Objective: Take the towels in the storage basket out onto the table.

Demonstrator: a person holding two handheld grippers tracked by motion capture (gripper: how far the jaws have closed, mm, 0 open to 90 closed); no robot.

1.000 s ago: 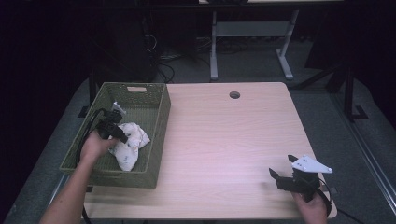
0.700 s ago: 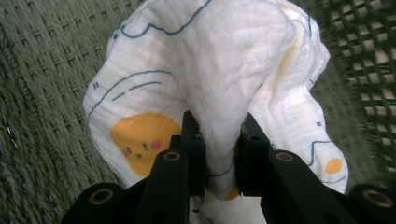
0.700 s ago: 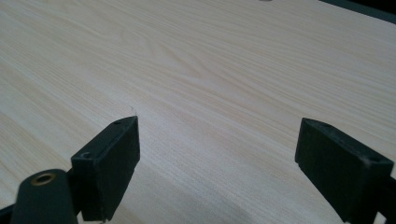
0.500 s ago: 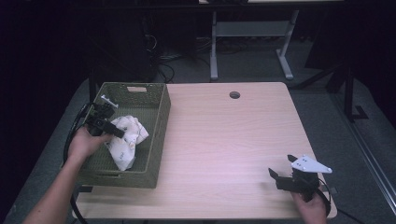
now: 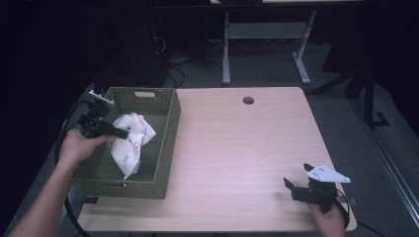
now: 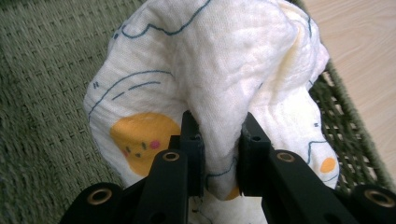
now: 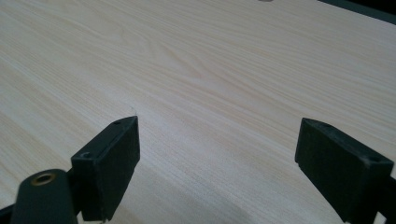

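High view: the left claw point(image 5: 120, 132) has the printed cloth point(image 5: 129, 143) pinched over the green basket point(image 5: 165, 143); the right claw point(image 5: 296, 186) idles spread wide on the desk point(image 5: 237, 143). Left gripper view: jaws clenched on a bunched fold, looks soft, light, floppy, so grab gathered folds. Right gripper view: nothing between the jaws.

I see the rectangular olive-green woven basket point(image 5: 163, 143) at the left edge of the pale wood-grain table point(image 5: 237, 148). Over the basket, my left gripper point(image 5: 121, 132) pinches a crumpled white cloth with yellow and blue print point(image 5: 129, 143), which hangs into the basket. My right gripper point(image 5: 296, 180), well apart from the basket at the table's near right corner, has its 2 jaws spread.
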